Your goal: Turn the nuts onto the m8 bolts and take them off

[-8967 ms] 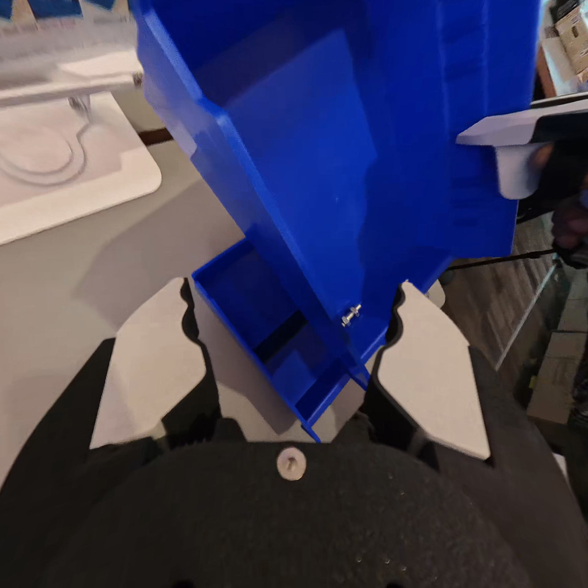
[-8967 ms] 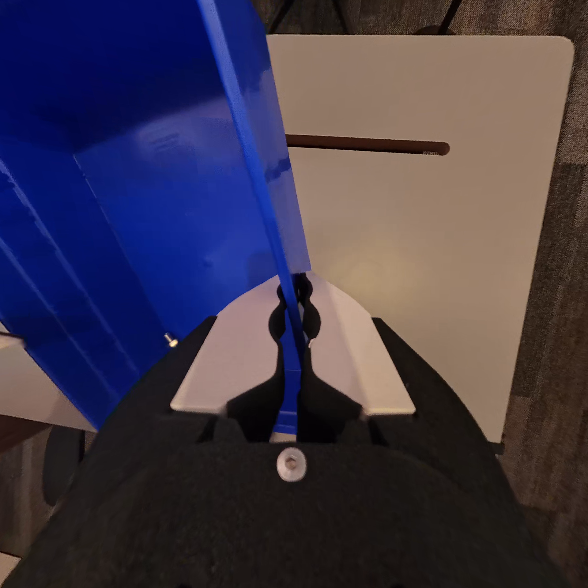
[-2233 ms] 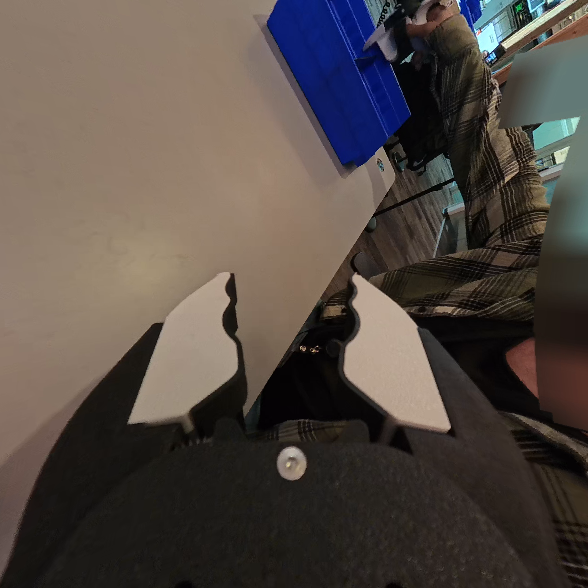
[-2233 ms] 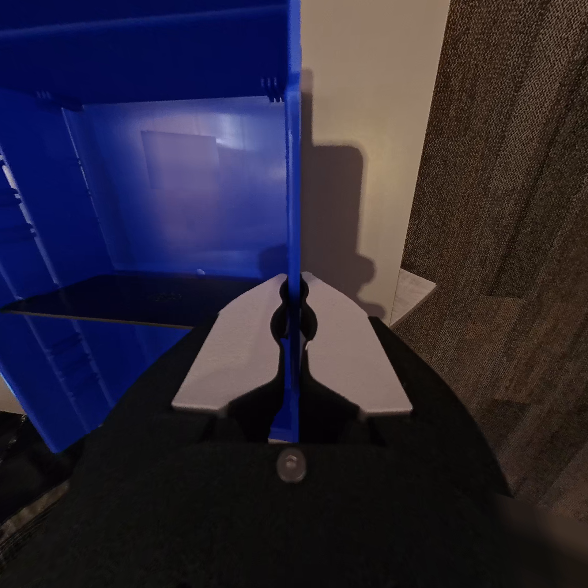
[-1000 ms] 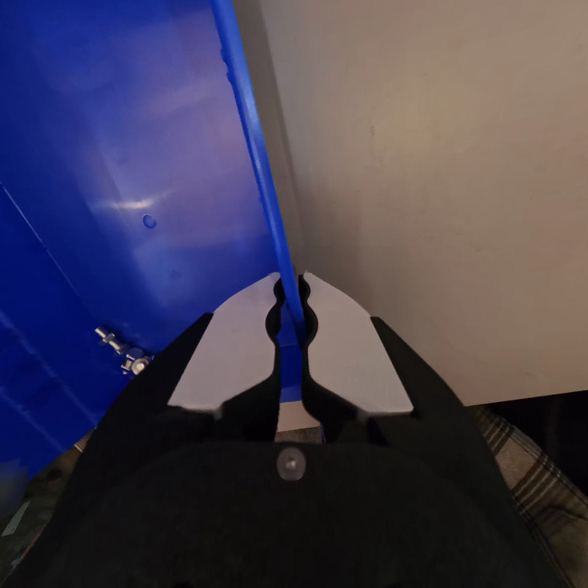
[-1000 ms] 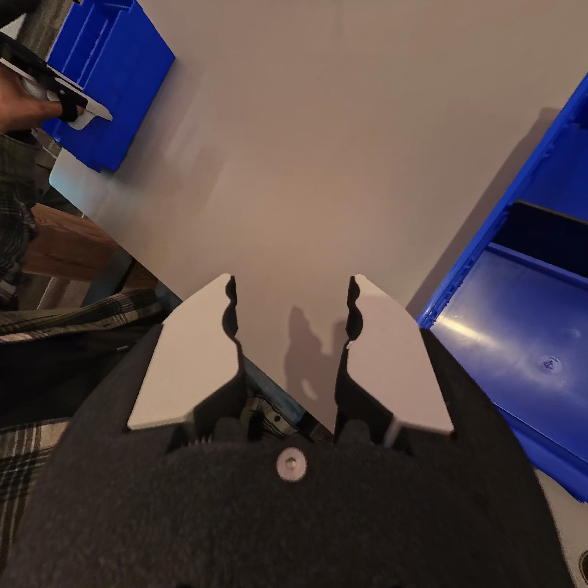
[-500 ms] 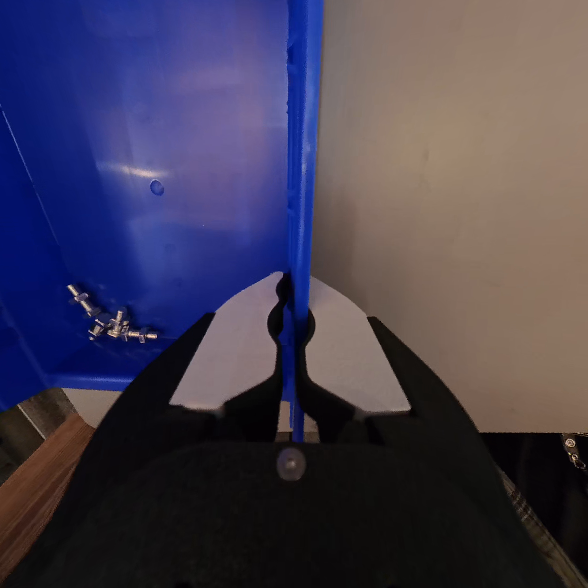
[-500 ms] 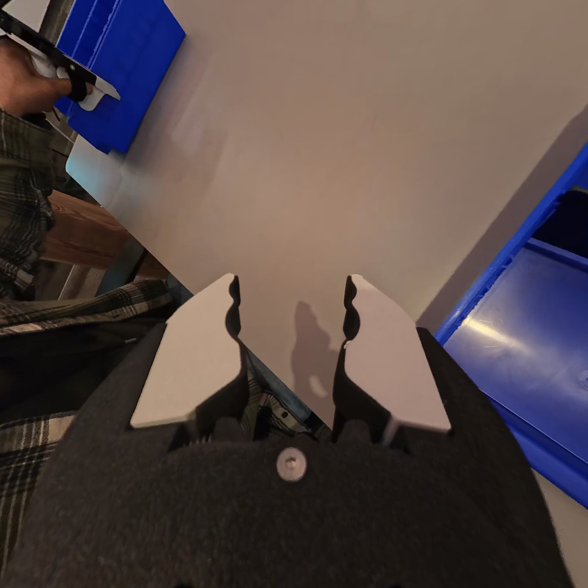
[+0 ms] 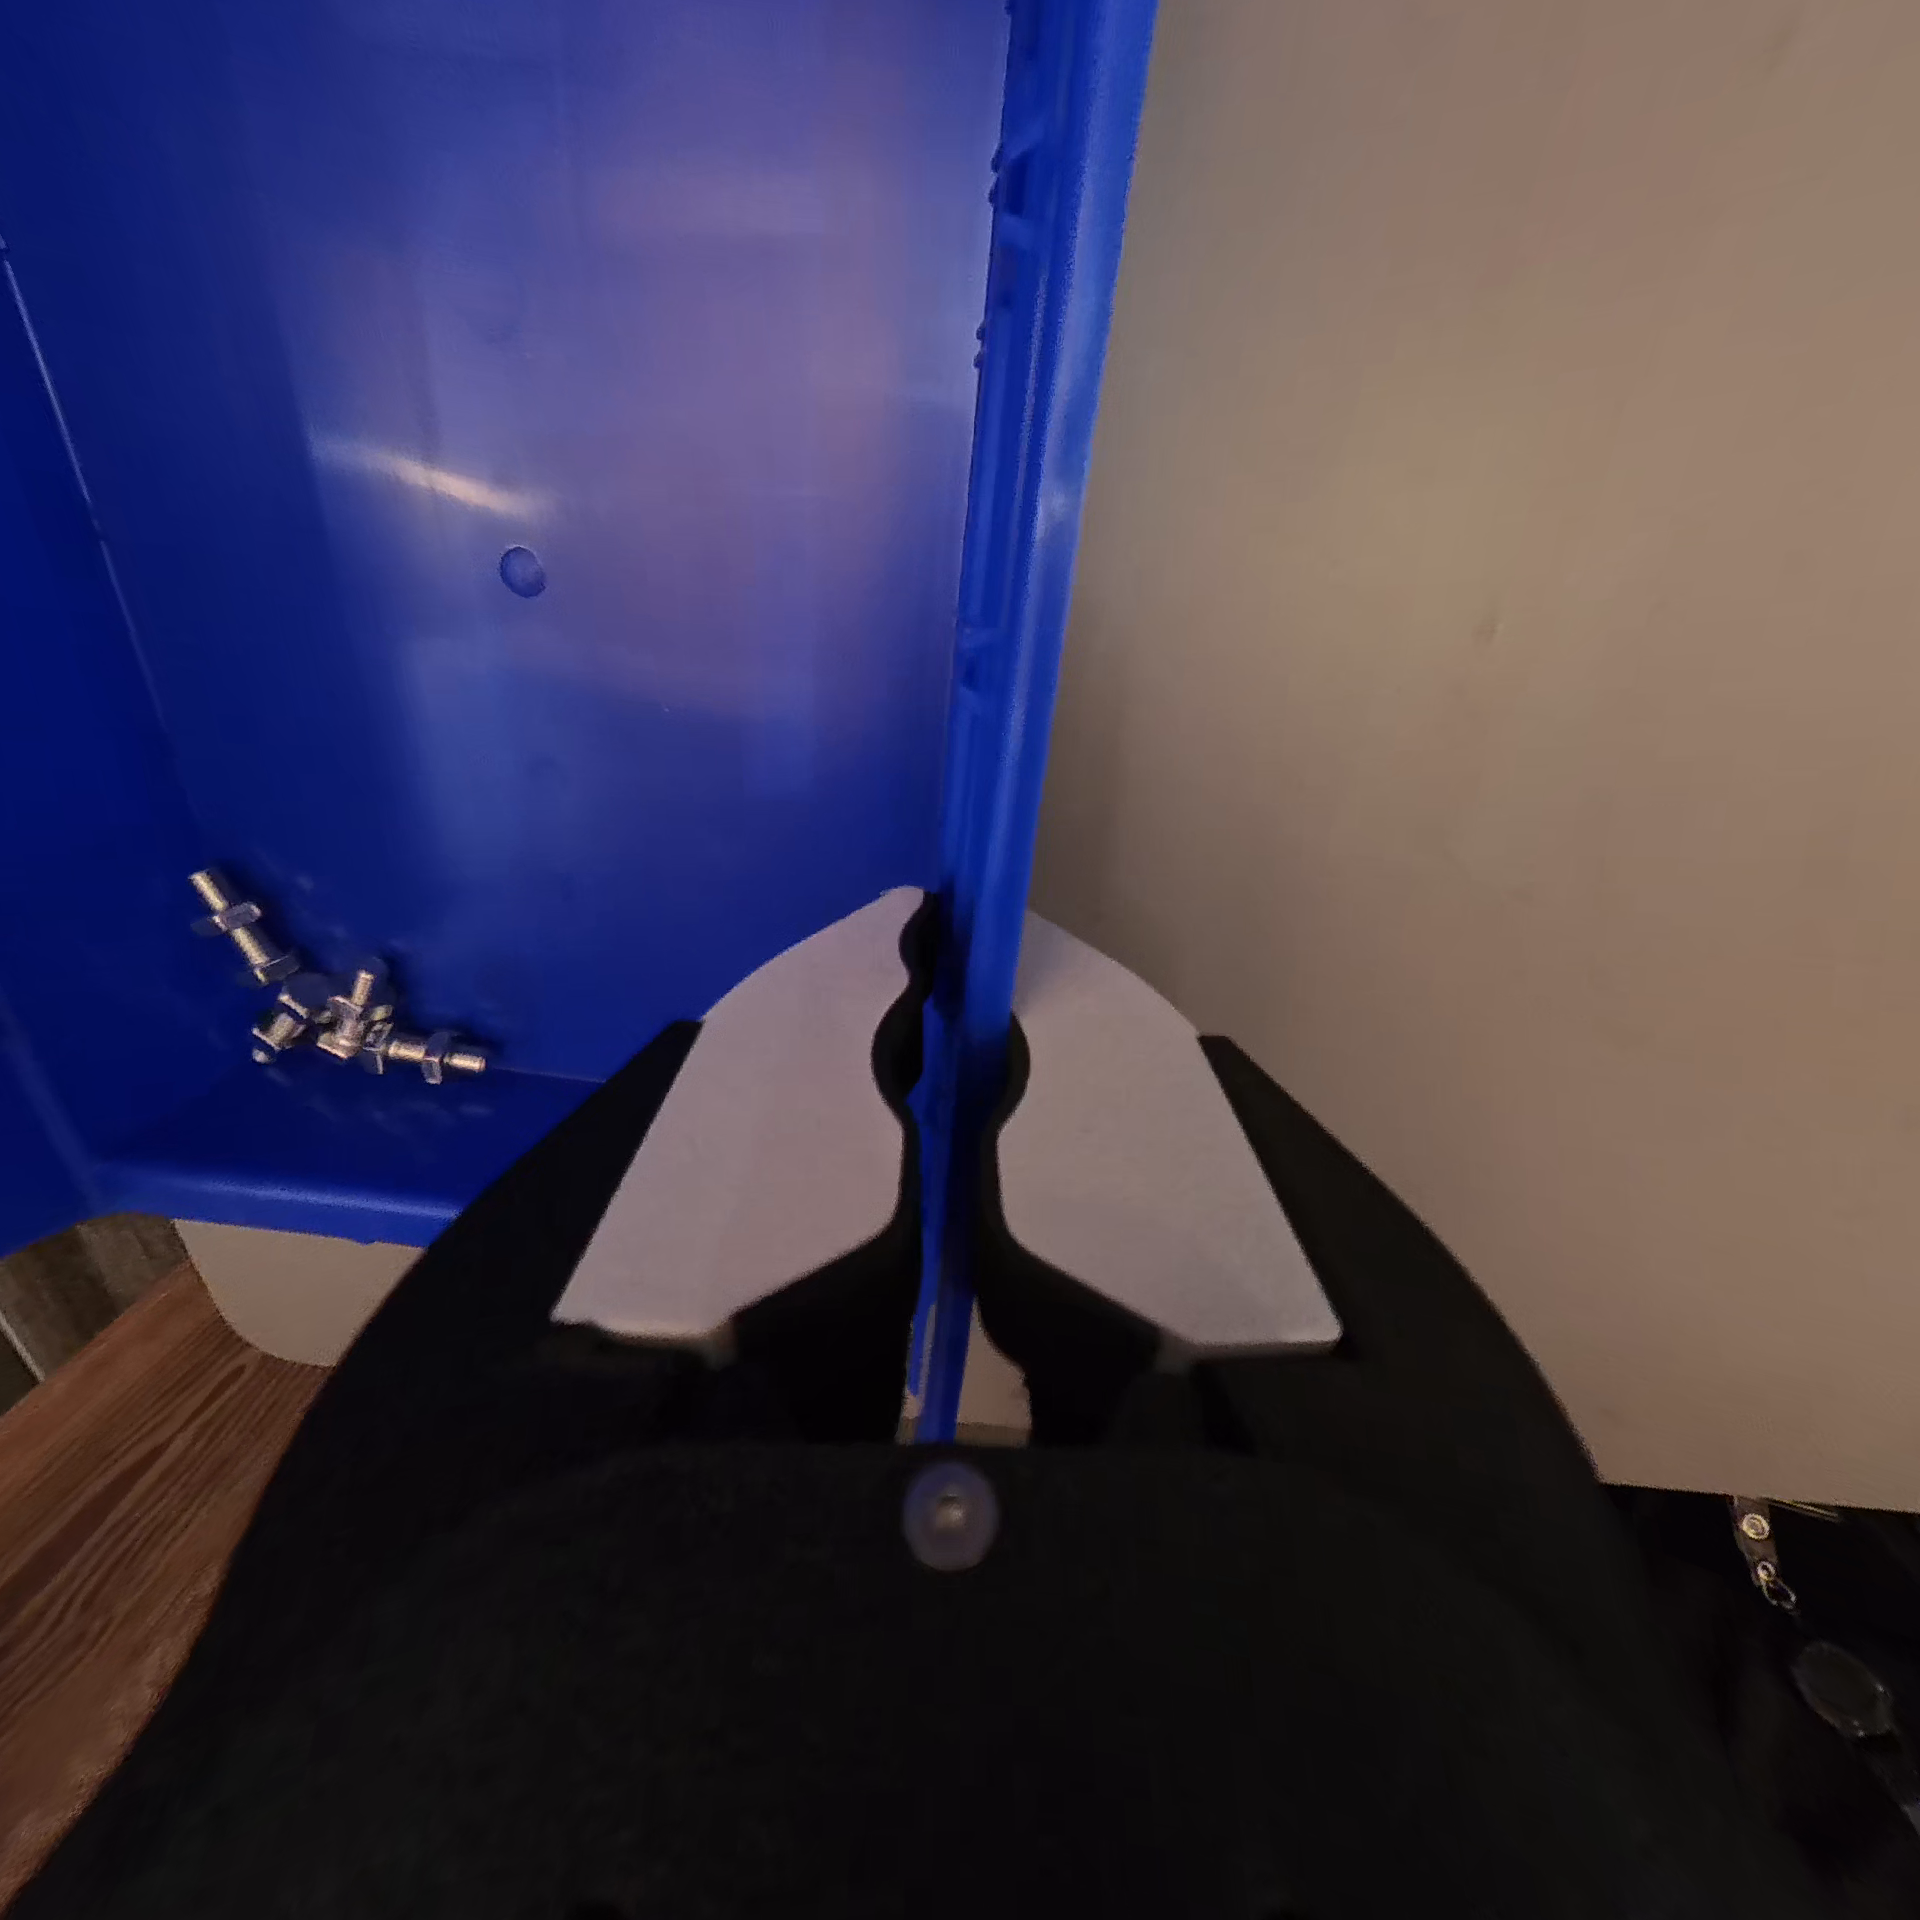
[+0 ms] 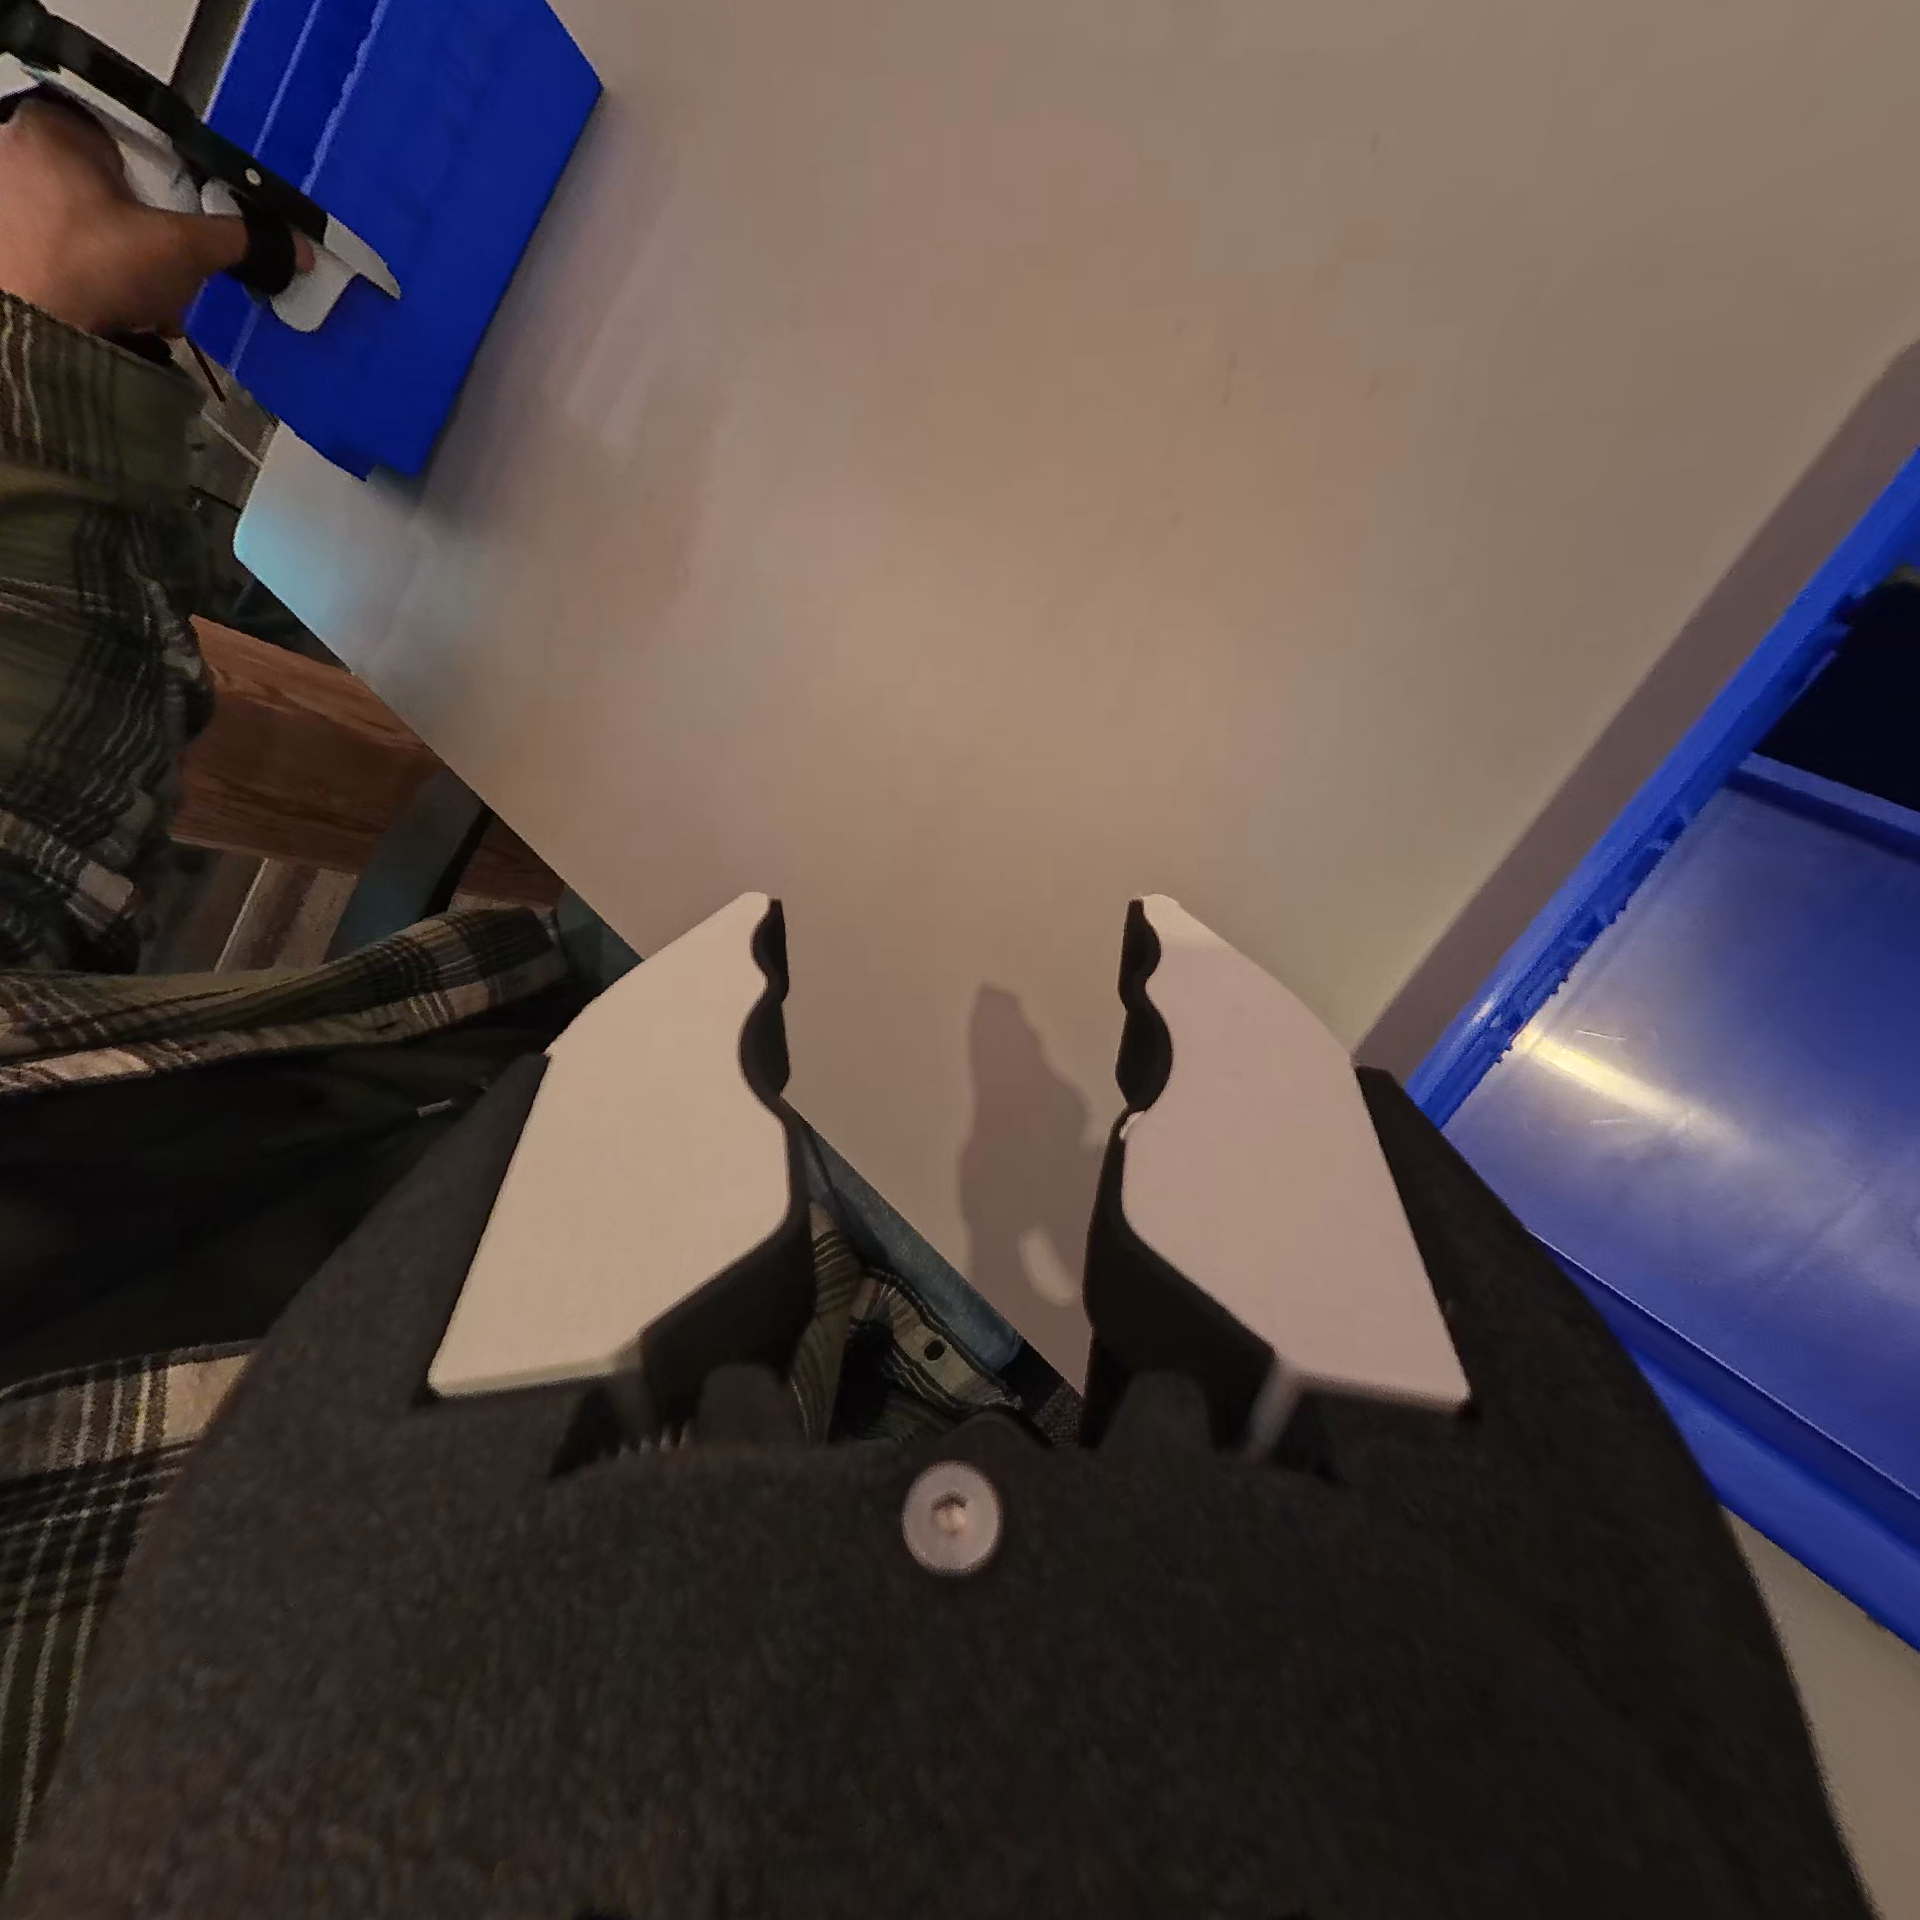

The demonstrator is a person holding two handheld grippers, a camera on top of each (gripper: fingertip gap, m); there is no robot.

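- Blue plastic fills the left wrist view: our left gripper (image 9: 961, 914) is clamped on the side wall of a blue bin (image 9: 997, 727), one finger inside the wall and one outside.
- We see the bolts (image 9: 332, 997), with nuts on their shanks, heaped in the bin's near corner at about nine o'clock from the left claw, close beside it.
- Their long axes point several ways; the farthest one runs roughly eleven to five.
- Our right gripper (image 10: 951, 914) hangs over the bare pale table (image 10: 1039, 468) with its jaws spread wide and nothing between them.
- From the right claw the held bin lies at ten o'clock, well apart; a second blue bin (image 10: 1714, 1195) sits at three o'clock.
- We judge the left hand far nearer the bolts, but it is busy; the free right claw must cross the table.
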